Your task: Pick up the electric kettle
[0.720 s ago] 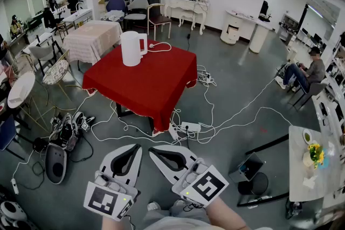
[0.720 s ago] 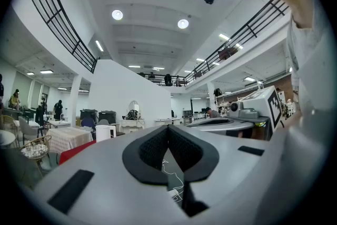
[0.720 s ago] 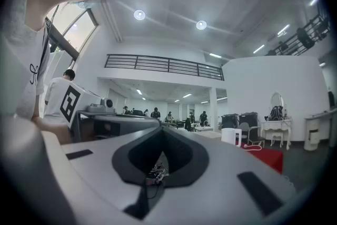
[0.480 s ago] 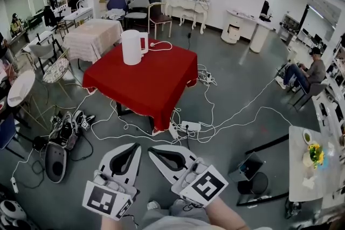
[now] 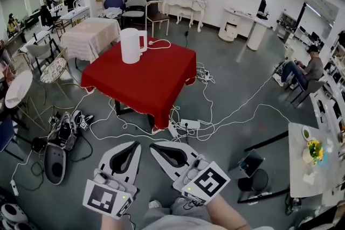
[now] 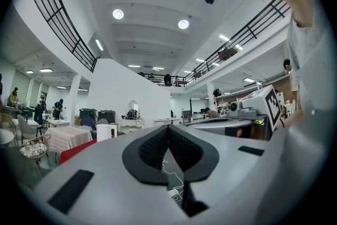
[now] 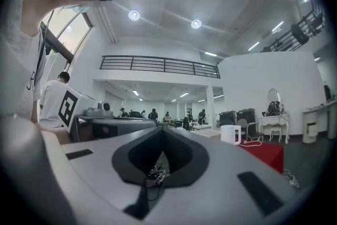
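A white electric kettle (image 5: 131, 46) stands upright near the far left corner of a table under a red cloth (image 5: 145, 81), its white cord trailing off to the right. It also shows small and far in the left gripper view as the kettle (image 6: 103, 132) and in the right gripper view as the kettle (image 7: 230, 134). Both grippers hang low in the head view, well short of the table. My left gripper (image 5: 136, 144) is shut with nothing in it. My right gripper (image 5: 153, 145) is shut and empty too, its tips close beside the left one.
White cables and a power strip (image 5: 190, 125) lie tangled on the grey floor between me and the table. A robot base and gear (image 5: 56, 156) sit on the floor at the left. Chairs and other tables stand behind and to the left. A person sits at the right (image 5: 305, 71).
The view has shifted slightly; the table and kettle sit a little closer. Both grippers keep the same low place and stay shut.
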`<move>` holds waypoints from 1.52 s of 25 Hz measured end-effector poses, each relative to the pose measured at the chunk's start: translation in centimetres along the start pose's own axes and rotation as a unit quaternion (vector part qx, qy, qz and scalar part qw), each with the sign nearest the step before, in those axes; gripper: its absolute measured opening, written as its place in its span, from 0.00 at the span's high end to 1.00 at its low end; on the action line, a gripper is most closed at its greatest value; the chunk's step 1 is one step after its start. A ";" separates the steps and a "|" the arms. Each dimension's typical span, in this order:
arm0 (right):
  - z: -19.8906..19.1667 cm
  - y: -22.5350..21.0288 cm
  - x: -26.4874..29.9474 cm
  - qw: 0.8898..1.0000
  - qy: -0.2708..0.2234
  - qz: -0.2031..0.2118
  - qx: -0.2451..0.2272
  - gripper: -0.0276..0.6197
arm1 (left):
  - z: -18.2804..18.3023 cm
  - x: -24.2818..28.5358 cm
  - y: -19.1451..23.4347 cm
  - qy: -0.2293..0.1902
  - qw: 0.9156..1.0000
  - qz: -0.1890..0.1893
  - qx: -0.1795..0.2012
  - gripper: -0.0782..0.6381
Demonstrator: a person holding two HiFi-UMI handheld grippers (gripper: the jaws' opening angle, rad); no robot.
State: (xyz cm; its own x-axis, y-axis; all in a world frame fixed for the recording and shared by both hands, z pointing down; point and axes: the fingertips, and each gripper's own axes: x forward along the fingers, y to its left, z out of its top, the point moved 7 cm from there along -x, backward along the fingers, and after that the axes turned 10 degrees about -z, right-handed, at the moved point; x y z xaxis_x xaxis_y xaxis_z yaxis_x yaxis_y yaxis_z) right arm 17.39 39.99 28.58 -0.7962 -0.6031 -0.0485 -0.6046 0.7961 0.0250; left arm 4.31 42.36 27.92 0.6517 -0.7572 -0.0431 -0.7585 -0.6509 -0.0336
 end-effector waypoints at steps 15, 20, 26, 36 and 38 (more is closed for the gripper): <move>-0.8 -3.8 4.8 0.999 0.003 -0.030 -0.016 0.95 | -1.4 2.3 6.1 -0.003 1.000 -0.001 -0.005 0.88; -0.4 -8.1 7.9 1.000 -0.010 -0.020 -0.010 0.95 | -0.9 6.5 9.2 -0.001 1.000 0.007 0.001 0.88; -0.1 -13.4 11.2 1.000 -0.005 0.003 -0.016 0.95 | 0.0 11.8 12.1 -0.008 1.000 0.020 0.004 0.88; 0.0 -21.9 15.3 0.999 -0.006 0.031 -0.017 0.95 | 0.4 19.8 16.0 0.000 0.999 0.040 0.019 0.88; -0.2 -23.1 15.9 0.999 -0.008 0.034 -0.014 0.95 | 0.2 20.9 16.7 0.000 0.999 0.039 0.018 0.88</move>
State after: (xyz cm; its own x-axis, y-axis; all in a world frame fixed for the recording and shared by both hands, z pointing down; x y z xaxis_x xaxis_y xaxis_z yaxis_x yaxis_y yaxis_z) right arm 18.72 11.98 27.40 -0.8356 -0.5459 -0.0618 -0.5490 0.8338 0.0576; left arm 5.24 15.64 26.22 0.5906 -0.8056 -0.0468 -0.8066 -0.5874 -0.0663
